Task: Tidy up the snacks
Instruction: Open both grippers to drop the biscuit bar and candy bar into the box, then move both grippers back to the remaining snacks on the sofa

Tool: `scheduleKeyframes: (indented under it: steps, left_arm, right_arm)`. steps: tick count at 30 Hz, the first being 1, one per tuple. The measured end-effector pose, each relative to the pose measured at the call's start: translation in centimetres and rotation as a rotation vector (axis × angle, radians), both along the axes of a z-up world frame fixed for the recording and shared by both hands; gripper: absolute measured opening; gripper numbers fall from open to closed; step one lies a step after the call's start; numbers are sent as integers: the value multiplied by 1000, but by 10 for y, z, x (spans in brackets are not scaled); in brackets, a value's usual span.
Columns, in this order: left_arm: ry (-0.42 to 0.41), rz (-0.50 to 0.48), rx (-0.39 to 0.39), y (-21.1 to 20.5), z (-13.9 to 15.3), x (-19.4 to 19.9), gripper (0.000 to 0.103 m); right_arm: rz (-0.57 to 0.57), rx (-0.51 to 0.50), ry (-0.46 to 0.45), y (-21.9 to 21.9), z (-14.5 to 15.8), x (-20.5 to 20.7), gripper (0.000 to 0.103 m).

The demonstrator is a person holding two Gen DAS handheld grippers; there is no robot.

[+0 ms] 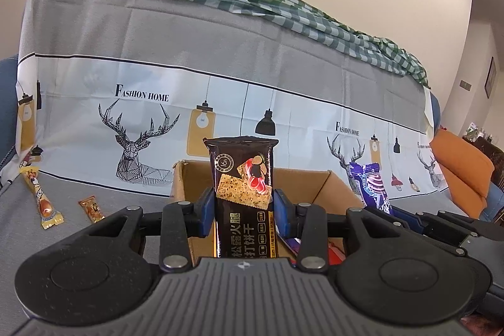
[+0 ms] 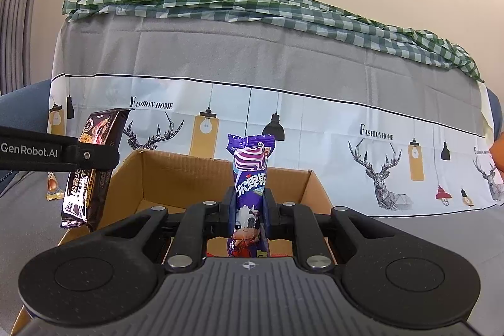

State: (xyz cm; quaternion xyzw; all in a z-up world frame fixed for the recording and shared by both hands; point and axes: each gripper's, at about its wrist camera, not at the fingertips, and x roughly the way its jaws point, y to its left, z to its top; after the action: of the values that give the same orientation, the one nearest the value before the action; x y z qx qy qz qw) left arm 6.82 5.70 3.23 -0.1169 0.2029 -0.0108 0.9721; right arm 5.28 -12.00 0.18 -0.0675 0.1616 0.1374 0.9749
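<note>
My left gripper (image 1: 244,208) is shut on a dark brown cracker packet (image 1: 244,175), held upright above the near edge of an open cardboard box (image 1: 302,188). My right gripper (image 2: 249,210) is shut on a purple candy packet (image 2: 250,178), also upright over the same box (image 2: 176,175). In the right wrist view the left gripper (image 2: 94,158) with the cracker packet (image 2: 91,166) hangs over the box's left wall. In the left wrist view the purple packet (image 1: 373,188) shows at the right of the box. Something red lies in the box bottom (image 2: 217,252).
The box sits on a sofa seat covered by a grey cloth (image 1: 94,229) printed with deer and lamps. Two small orange-wrapped snacks (image 1: 42,197) (image 1: 93,208) lie on the seat left of the box. An orange cushion (image 1: 460,175) lies at the far right.
</note>
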Motion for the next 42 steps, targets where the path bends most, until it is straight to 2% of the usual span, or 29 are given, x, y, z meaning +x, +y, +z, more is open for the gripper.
scheduleKeyframes:
  steps: [15,27,29,30,31,32,34,39,42]
  left_arm:
    - [-91,-119,-48,-13,7,-9,42]
    - [-87,-169,-37,-24,4,-9,43]
    - [-84,-189,-50,-25,4,-8,47]
    - [-83,-199,-60,-25,4,-8,60]
    - [-86,-213,-72,-25,5,-8,69]
    - [-96,-220,-77,-25,5,-9,70]
    - [-112,-218,-61,-28,7,-11,70]
    - [-158,-174,-36,-27,7,-16,69]
    - [-158,-145,-26,-20,7,-16,61]
  right_arm:
    - [-91,31,-8,-11,0,5,17]
    - [-122,45,-9,-14,0,7,17]
    - [-130,43,-8,-15,0,7,18]
    - [-140,43,-6,-15,-1,7,20]
    - [-151,41,-4,-15,-1,8,34]
    - [-163,43,-7,-16,-1,8,52]
    - [-184,52,-19,-18,1,7,62]
    - [-196,58,-10,-19,0,9,62]
    - [-204,66,-2,-16,1,11,62]
